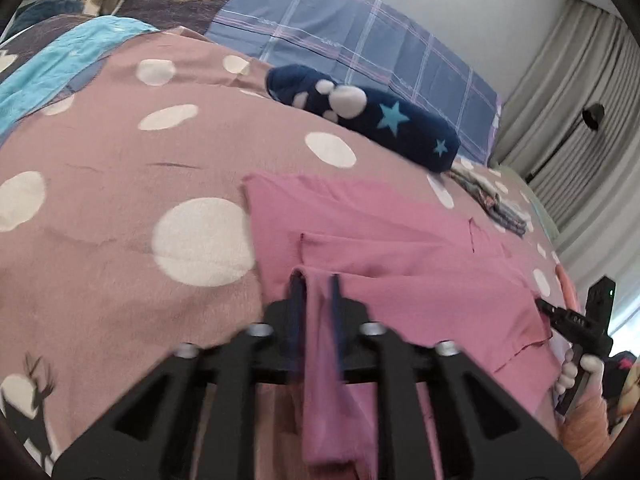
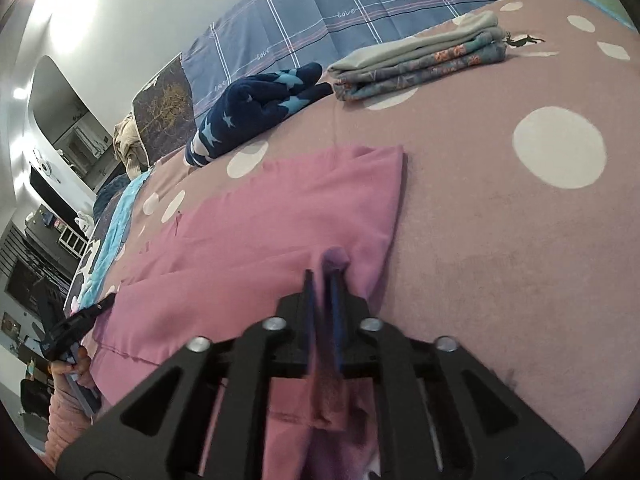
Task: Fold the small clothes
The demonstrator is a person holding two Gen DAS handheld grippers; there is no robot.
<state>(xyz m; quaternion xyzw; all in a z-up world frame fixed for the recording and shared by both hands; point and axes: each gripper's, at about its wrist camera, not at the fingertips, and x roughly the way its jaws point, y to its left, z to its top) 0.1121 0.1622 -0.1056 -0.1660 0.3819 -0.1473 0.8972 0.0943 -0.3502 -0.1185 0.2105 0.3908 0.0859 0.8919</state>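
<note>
A pink garment [image 1: 380, 232] [image 2: 288, 216] lies on the dotted bedspread [image 1: 120, 200], partly folded over itself. My left gripper [image 1: 316, 278] sits at the garment's near left edge. Its fingers stand slightly apart, with a fold of pink cloth running between them. My right gripper [image 2: 321, 274] is at the near right edge, its jaws also a little apart around a bunched fold. The tip of the right gripper [image 1: 544, 306] shows in the left wrist view, and the tip of the left gripper [image 2: 100, 306] shows in the right wrist view.
A navy fleece item with light blue stars [image 1: 372, 116] [image 2: 256, 104] lies beyond the garment. A stack of folded clothes [image 2: 420, 56] [image 1: 492, 204] sits at the far right. A blue plaid pillow [image 1: 360, 28] lines the wall, and curtains [image 1: 568, 100] hang at the right.
</note>
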